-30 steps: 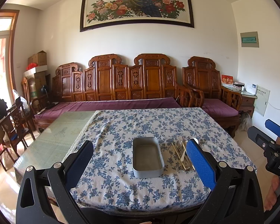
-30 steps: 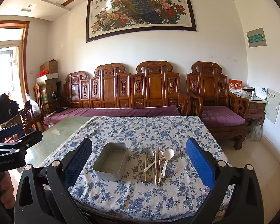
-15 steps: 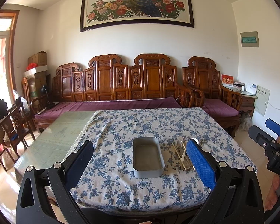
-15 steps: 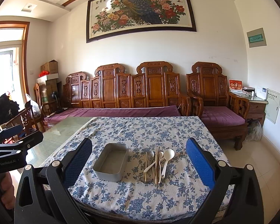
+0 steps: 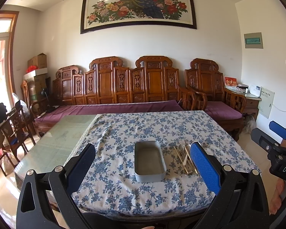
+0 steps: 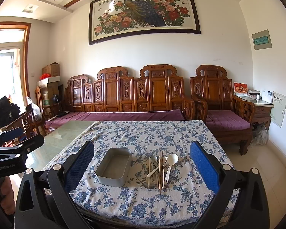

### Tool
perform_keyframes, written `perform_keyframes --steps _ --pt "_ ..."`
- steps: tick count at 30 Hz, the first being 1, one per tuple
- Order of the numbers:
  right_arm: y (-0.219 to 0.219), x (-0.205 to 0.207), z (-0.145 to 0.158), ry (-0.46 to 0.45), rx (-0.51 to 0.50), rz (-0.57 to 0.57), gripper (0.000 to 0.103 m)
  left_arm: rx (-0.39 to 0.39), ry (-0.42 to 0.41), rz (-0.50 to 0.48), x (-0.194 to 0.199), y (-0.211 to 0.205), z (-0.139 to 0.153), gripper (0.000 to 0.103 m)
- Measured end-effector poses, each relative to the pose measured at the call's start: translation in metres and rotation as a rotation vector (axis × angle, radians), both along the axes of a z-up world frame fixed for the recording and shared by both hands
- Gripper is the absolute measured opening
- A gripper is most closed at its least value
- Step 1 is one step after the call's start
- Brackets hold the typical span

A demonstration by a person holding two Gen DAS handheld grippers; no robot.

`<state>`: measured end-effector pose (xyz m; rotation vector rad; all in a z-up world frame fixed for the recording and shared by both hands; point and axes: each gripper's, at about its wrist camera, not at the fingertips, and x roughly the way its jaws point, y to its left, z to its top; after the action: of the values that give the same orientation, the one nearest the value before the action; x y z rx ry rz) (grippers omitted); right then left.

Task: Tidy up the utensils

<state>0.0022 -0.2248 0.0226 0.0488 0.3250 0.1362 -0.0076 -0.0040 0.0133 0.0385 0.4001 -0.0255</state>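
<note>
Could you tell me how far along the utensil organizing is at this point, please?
Nothing looks done: the grey rectangular metal tin is empty. Nothing is in hand; the left gripper and right gripper are open, short of the table. The pile of white spoons and wooden chopsticks beside it remains to move.

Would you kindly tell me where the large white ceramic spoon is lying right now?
In the right wrist view, the large white ceramic spoon lies on the blue floral tablecloth, at the right edge of the utensil pile, right of the empty grey metal tray.
</note>
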Motion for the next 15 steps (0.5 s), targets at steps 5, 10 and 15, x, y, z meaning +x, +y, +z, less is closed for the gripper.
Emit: perform_keyframes --steps 5,10,15 --pt "0.002 0.001 0.002 0.008 0.0 0.002 0.101 0.002 0.004 -0.004 -0.001 -0.001 -0.003 0.097" --pt "-0.004 0.006 -0.004 0.011 -0.02 0.009 0.101 0.011 0.047 -0.016 0.011 -0.001 -0.013 0.097" --pt "-0.012 0.023 -0.017 0.023 -0.023 0.019 0.101 0.02 0.112 -0.045 0.031 -0.004 -0.032 0.097"
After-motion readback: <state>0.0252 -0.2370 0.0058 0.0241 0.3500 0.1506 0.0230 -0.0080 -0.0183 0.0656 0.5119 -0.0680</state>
